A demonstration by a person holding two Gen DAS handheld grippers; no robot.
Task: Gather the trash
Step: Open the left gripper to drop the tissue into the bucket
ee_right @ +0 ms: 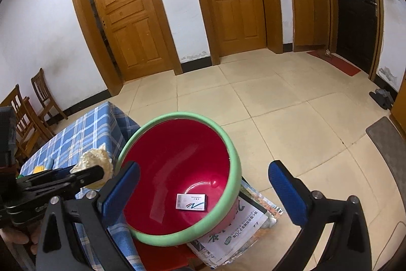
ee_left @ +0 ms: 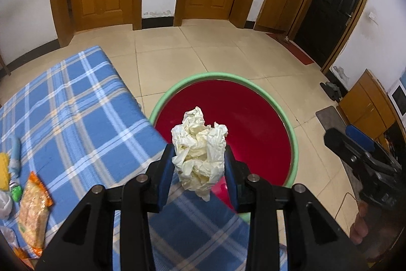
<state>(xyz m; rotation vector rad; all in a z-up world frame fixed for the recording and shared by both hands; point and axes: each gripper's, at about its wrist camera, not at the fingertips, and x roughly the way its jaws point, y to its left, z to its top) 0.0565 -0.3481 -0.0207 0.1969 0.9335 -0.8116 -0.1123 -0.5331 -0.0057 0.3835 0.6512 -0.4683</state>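
Lying on the checked tablecloth (ee_left: 76,106) at far left, a snack packet (ee_left: 34,210) and other scraps wait, half cut off. The left gripper (ee_left: 199,161) pinches a crumpled paper wad (ee_left: 200,151) at the red bin's (ee_right: 177,169) green rim; it looks light, soft and springy, best squeezed mid-bulk. The right gripper (ee_right: 203,189) stands wide open, empty. A small box (ee_right: 191,202) lies inside the bin.

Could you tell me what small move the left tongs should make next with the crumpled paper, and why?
Probably carry it a little further forward, then release. The left tongs grip the crumpled paper near the green rim of the red bin, with the table's edge still below them. The right tongs are open and empty.
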